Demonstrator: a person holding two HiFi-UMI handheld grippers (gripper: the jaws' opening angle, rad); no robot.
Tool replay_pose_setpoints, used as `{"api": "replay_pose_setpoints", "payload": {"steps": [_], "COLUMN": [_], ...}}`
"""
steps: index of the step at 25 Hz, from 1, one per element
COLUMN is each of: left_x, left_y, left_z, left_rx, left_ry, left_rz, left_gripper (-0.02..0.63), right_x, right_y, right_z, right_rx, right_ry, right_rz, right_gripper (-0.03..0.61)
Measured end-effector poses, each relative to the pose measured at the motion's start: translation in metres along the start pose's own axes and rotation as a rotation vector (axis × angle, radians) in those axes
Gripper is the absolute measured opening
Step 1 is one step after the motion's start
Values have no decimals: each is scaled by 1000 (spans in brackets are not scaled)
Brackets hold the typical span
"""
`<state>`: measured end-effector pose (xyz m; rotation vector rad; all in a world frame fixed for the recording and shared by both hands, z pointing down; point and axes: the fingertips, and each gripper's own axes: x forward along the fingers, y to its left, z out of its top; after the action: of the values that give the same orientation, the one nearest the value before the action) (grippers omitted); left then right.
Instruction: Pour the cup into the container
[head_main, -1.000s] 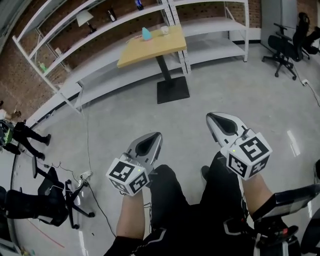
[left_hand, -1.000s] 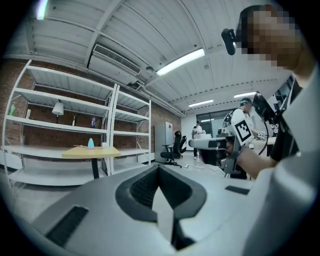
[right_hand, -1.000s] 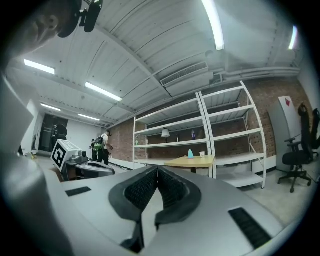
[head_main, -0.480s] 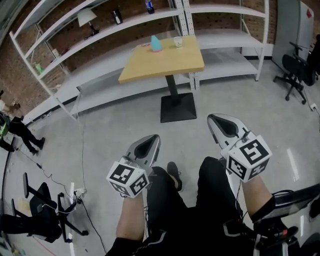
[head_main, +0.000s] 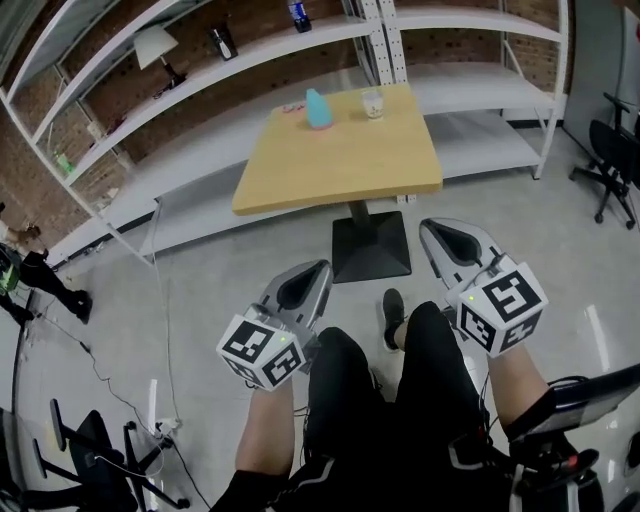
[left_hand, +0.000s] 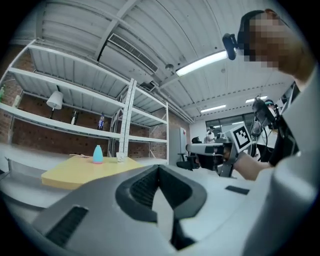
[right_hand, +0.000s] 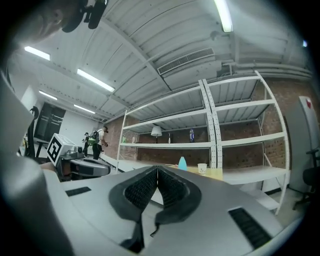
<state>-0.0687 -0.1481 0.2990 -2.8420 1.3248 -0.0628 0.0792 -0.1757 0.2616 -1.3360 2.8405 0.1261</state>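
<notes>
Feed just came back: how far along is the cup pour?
Done: nothing; cup and blue container stand apart at the far edge of the table. In hand: nothing; left gripper and right gripper are shut and empty, short of it. Left: reach, grasp cup, pour.

No legible text anywhere. Left gripper (head_main: 316, 272) and right gripper (head_main: 428, 228): square black-and-white marker patterns only, no characters. Bottle (head_main: 298, 12) on shelf (head_main: 250, 52), 12 o'clock: label too small to read.

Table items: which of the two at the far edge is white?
The small cup, standing on the right of the pair. The taller, tapered container to its left is teal.
</notes>
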Motion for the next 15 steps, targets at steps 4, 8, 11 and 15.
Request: {"api": "replay_pose_setpoints", "payload": {"steps": [4,8,11,15], "left_x": [52,100,133,177], "left_y": [55,111,149,201], "left_z": [2,3,4,9], "left_rx": [18,15,14,22], "left_ry": [-6,-9,-8,-12], "left_rz": [-18,-21,-29,-33], "left_gripper": [-2,-2,-2,-2], "right_x": [67,134,179,238], "right_y": [-38,-71,-97,-133], "right_z": [-3,-10,-12,-9], "right_rx": [3,11,17,25], "right_ry": [-1,11,13,0], "right_rz": [-8,-1,-11,-29], "right_gripper": [2,2,2,2]}}
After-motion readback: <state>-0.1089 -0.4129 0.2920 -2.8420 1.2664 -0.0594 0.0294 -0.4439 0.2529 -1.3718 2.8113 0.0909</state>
